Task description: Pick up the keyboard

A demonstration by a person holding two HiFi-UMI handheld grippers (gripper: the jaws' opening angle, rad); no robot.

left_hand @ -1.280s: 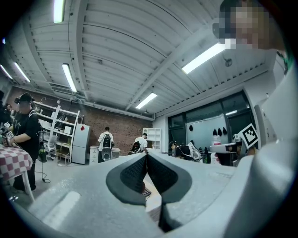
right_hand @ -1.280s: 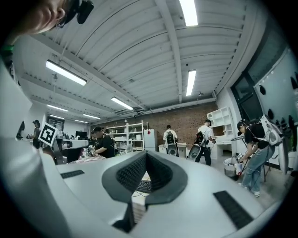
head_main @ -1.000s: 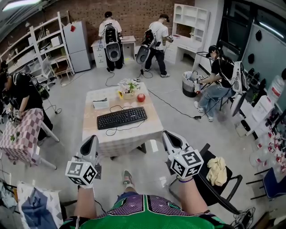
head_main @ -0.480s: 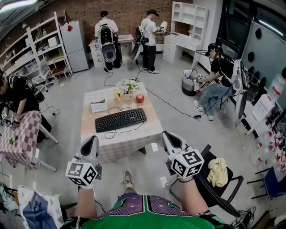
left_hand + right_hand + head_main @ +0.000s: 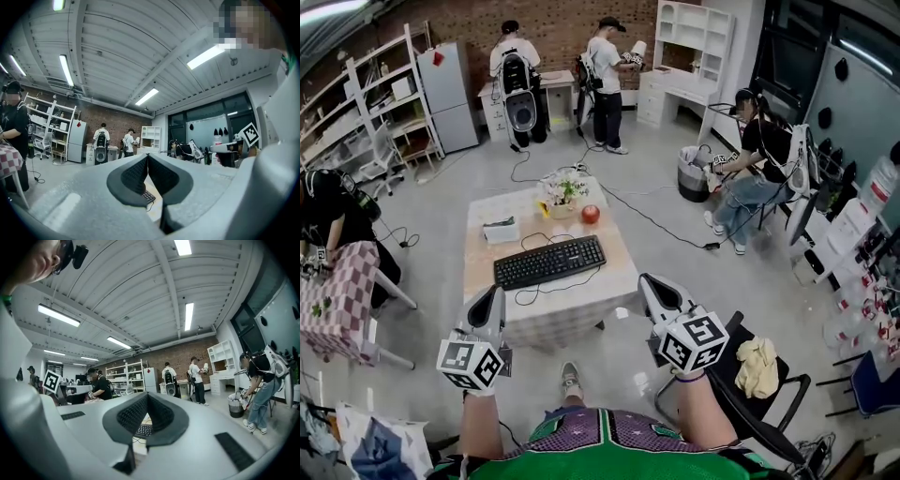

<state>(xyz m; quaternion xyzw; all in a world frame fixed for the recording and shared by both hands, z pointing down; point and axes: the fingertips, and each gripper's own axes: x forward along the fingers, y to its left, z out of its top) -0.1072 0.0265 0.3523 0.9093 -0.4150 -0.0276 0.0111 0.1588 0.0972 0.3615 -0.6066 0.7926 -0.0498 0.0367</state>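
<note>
A black keyboard point(image 5: 549, 262) with a loose black cable lies across the near half of a small light table point(image 5: 614, 272) ahead of me. My left gripper point(image 5: 493, 292) is held level, short of the table's near left corner, with its jaws shut and nothing in them. My right gripper point(image 5: 648, 282) is level off the near right corner, also shut and holding nothing. In the left gripper view, part of the keyboard point(image 5: 148, 197) shows below the closed left gripper point(image 5: 147, 157). The right gripper view shows the keyboard point(image 5: 143, 430) under the closed right gripper point(image 5: 147, 394).
On the table's far half stand a flower pot point(image 5: 561, 192), a red apple point(image 5: 591, 215) and a white box point(image 5: 501, 231). A black chair with a yellow cloth point(image 5: 757, 366) is at my right. A checked table point(image 5: 333, 300) with a person is at the left. Several people work farther back.
The table and keyboard have come nearer in the head view as both grippers moved toward them, still shut. The people at the back have shifted.
</note>
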